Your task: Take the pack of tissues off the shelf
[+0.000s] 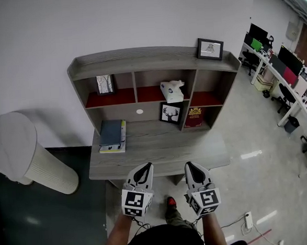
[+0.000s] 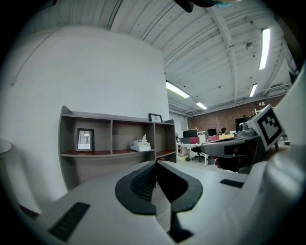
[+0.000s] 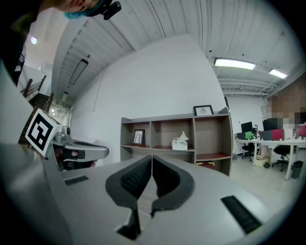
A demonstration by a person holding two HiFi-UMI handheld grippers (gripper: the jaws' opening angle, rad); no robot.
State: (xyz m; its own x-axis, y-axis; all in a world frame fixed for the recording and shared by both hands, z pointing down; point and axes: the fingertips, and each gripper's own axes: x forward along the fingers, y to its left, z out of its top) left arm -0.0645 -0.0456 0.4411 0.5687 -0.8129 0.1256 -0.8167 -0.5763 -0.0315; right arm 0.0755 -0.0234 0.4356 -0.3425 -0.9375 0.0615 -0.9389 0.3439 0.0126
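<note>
Fingers (image 3: 136,177) on left gripper (image 1: 146,168) and right gripper (image 1: 192,166) sit pressed together, empty; spread one pair (before arriving) for the tissue pack (image 1: 172,90) at twelve o'clock on the shelf (image 1: 138,56).

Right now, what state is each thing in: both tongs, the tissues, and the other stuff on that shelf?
Left tongs: shut, empty.
Right tongs: shut, empty.
White tissue pack: in the middle compartment of the grey wooden shelf unit, tissue poking up, untouched.
Black-framed picture: upright on the unit's top.
Stack of books: lying flat on the grey desktop.
</note>
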